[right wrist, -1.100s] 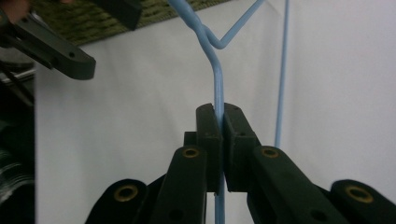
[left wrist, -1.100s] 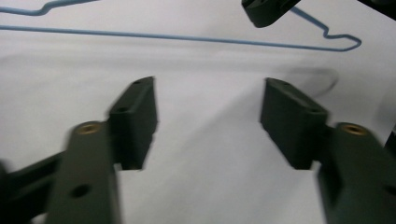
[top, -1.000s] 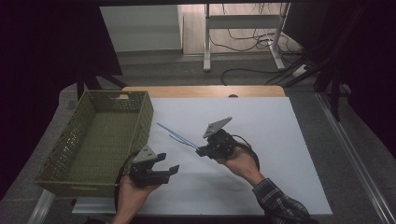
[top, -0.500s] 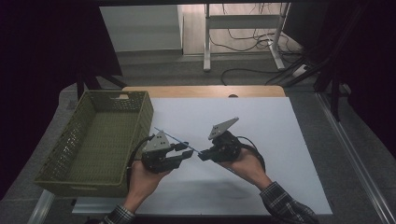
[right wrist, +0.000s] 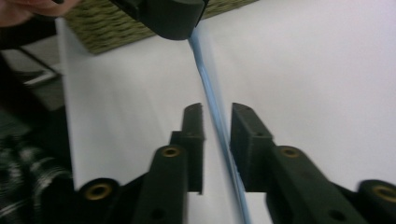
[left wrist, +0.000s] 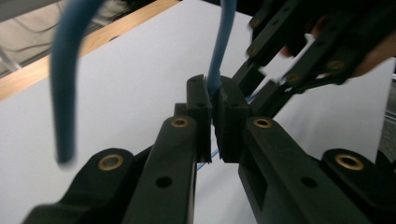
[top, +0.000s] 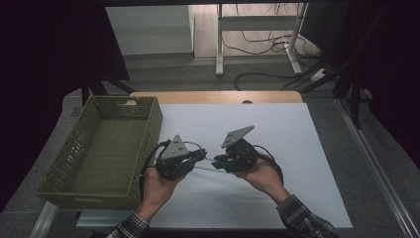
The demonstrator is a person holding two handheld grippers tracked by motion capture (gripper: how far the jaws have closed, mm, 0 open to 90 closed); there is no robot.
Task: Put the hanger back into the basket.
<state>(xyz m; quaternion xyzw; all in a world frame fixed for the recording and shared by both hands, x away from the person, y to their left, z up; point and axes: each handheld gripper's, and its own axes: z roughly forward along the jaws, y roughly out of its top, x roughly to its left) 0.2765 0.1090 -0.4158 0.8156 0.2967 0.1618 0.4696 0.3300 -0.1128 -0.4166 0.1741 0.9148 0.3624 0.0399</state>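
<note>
Left gripper (top: 200, 155): jaws just closed, clamped on blue cable (left wrist: 215, 74). Free cable end (left wrist: 65, 84) curling up and over beside left jaws. Right gripper (top: 221, 159): jaws just opening, slightly parted, cable (right wrist: 219, 126) running through gap, pads off it. Cable spanning between both grippers above white table sheet (top: 297, 148). Green woven basket (top: 143, 148) just left of left hand (top: 158, 186).

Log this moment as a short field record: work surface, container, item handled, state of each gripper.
surface: white table top
container: green basket, at the table's left
item: blue cable, off the table
left gripper: just closed, clamped on the cable
right gripper: just opening; cable runs between its jaws, pads apart
</note>
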